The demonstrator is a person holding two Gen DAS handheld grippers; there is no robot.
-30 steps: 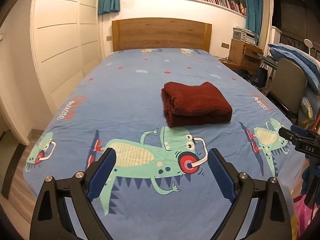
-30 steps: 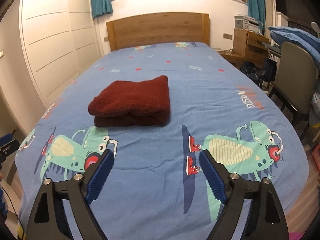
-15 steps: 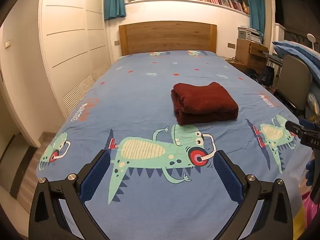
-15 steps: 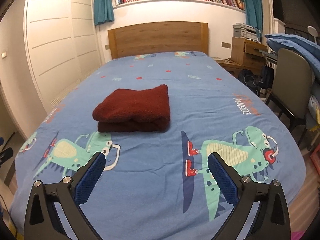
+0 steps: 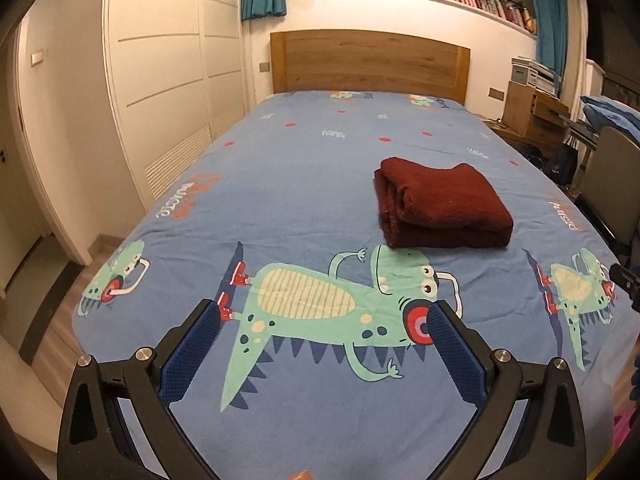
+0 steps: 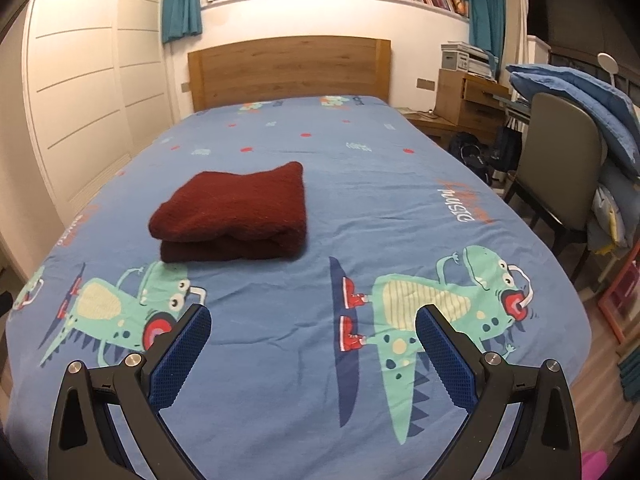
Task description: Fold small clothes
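The bed's foot edge is cut off behind the left gripper point(image 5: 322, 322) and right gripper point(image 6: 313, 322), both spread wide, empty. The fuzzy, dark red folded garment point(image 5: 442, 204) lies mid-bed on the smooth blue dinosaur-print sheet point(image 5: 300, 184).

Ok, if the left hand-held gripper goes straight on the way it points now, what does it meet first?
Probably the bed sheet, around the printed green crocodile. The left hand-held gripper is open and empty, and the folded maroon cloth lies farther on, to the right.
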